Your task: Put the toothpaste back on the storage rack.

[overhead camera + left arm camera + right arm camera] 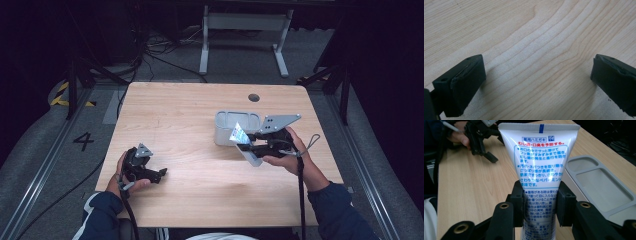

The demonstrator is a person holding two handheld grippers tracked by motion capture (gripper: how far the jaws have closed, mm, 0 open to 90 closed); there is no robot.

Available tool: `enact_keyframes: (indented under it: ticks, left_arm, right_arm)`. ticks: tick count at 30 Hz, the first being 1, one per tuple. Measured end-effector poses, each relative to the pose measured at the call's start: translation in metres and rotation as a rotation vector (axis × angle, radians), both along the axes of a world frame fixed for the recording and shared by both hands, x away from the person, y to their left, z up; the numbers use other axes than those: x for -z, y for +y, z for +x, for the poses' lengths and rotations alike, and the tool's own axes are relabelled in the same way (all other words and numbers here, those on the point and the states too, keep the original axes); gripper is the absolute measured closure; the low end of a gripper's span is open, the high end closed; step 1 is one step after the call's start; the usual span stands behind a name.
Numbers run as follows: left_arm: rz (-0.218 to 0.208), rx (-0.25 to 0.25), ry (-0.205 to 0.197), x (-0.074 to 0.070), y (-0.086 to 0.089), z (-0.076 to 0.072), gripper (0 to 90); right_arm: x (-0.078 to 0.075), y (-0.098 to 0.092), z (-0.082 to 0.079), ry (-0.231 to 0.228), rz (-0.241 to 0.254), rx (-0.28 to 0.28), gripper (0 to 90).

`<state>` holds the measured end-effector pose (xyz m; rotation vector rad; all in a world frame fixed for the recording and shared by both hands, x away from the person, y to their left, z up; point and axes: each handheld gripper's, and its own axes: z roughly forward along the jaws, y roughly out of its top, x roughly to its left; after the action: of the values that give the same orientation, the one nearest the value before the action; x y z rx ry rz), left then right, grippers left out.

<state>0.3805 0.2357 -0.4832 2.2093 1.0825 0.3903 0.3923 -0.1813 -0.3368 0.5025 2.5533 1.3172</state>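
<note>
We have the toothpaste tube (540, 170) clamped in the right hand-held gripper (541, 202), whose two pads press on the tube's flat printed body a little below the middle, with the crimped end pointing away from the hand. In the high view the tube (240, 135) hangs just at the near rim of the grey organizer tray (235, 120), which sits at about two o'clock from the bench's (190, 110) centre. The left hand-held gripper (534, 82) rests low over bare wood at about eight o'clock, its jaws spread wide with nothing between them.

We judge that the step in hand is carrying the tube to one of the tray's compartments. To do this well, we should keep the squeeze as it is, since the tube is soft and slick and could slide or bulge if the pads ease off mid-carry. We would line the tube's long axis up with the long compartment before lowering, so that the crimped end clears the divider instead of catching on it. We should let go only once the tube lies inside the walls. The tray looks light, so a nudge from the jaws might shift it; the idle left hand-held gripper could steady its wall if needed.
</note>
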Motion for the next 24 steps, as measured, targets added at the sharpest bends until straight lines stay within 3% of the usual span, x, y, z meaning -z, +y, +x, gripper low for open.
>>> enact_keyframes:
  ticks: [4, 17, 24]
  left_arm:
    - [0.001, 0.000, -0.001, 0.000, 0.000, 0.000, 0.2]
    - [0.001, 0.000, -0.001, 0.000, 0.000, 0.000, 0.2]
    - [0.000, 0.000, 0.000, 0.000, 0.000, 0.000, 0.2]
  right_arm:
    - [-0.006, 0.003, 0.001, -0.026, -0.007, 0.003, 65.8]
    - [-0.018, 0.006, 0.012, -0.052, 0.020, 0.021, 65.5]
    - [-0.026, 0.003, 0.023, -0.068, 0.052, 0.042, 65.5]
